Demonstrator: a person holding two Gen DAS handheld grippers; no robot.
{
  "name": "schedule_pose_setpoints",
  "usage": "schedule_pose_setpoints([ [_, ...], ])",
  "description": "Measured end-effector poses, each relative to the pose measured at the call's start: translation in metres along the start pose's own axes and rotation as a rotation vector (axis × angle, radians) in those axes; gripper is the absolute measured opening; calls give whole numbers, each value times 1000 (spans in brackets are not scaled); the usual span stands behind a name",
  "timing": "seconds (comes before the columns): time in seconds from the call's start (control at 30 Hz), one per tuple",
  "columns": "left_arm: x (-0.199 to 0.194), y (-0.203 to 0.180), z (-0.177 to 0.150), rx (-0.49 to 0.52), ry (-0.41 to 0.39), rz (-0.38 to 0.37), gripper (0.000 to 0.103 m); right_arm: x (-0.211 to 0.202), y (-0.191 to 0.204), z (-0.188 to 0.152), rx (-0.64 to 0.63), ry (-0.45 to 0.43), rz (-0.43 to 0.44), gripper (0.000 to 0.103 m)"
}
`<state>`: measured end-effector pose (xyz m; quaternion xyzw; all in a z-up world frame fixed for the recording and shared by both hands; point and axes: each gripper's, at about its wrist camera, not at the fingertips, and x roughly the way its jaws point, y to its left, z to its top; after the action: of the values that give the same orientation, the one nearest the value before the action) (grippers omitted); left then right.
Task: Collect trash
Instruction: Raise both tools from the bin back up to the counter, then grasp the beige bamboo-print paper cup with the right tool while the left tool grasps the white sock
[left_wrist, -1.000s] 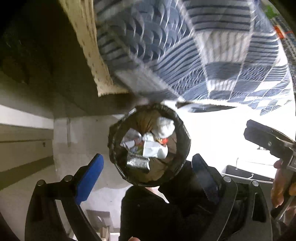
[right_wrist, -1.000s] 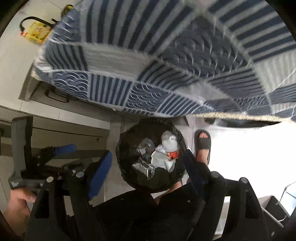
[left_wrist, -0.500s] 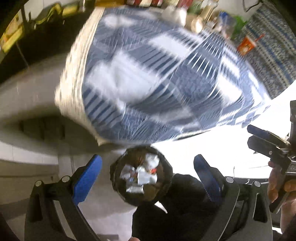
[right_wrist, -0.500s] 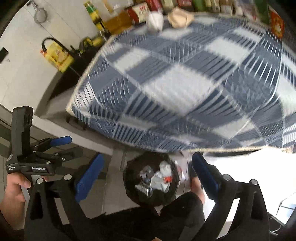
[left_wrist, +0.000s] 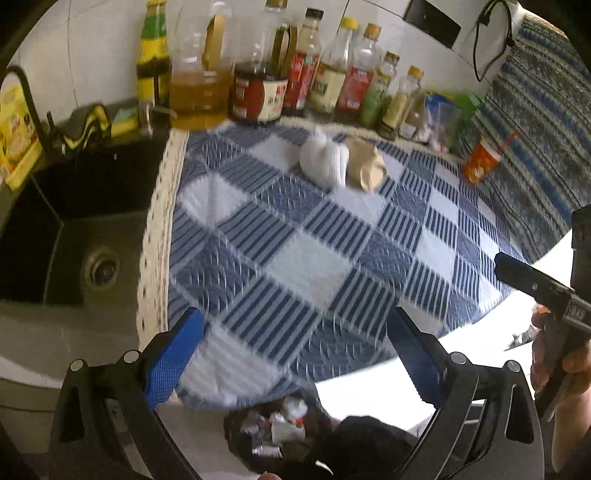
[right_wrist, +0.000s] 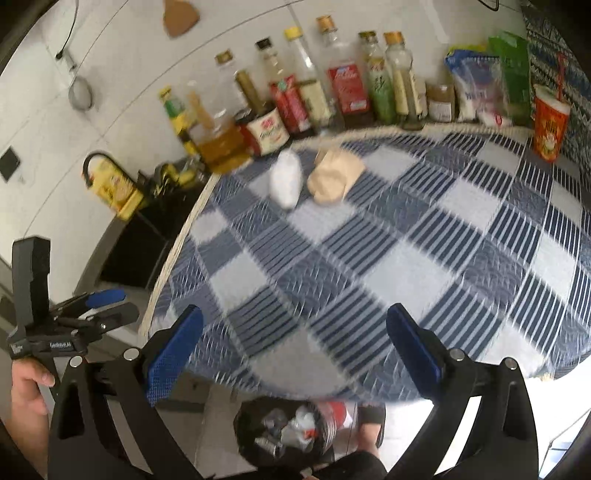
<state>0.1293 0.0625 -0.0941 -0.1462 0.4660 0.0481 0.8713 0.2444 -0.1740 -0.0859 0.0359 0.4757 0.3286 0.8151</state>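
A crumpled white tissue (left_wrist: 325, 162) and a crumpled brown paper bag (left_wrist: 365, 166) lie side by side on the blue checked cloth (left_wrist: 303, 266), far from me; they also show in the right wrist view, the tissue (right_wrist: 284, 181) and the bag (right_wrist: 334, 177). A black-lined trash bin (left_wrist: 273, 432) with wrappers inside stands on the floor below the counter edge; it shows in the right wrist view (right_wrist: 284, 435) too. My left gripper (left_wrist: 291, 354) is open and empty. My right gripper (right_wrist: 291, 350) is open and empty. Both hover over the near edge of the cloth.
A row of sauce and oil bottles (left_wrist: 258, 81) lines the back wall. A red paper cup (left_wrist: 480, 162) with a straw stands at the far right. A dark sink (left_wrist: 74, 240) lies left of the cloth. A sandalled foot (right_wrist: 369, 417) stands beside the bin.
Both grippers have tilted up from looking down into the trash bin to facing the counter top. The bin has dropped to the bottom of both views. Both stay open and empty.
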Motion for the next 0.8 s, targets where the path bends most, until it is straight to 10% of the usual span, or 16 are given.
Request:
schedule_pose_setpoints([
  [0.8, 89, -12, 104, -74, 85, 96, 96, 145, -57, 138, 136, 143, 80, 94],
])
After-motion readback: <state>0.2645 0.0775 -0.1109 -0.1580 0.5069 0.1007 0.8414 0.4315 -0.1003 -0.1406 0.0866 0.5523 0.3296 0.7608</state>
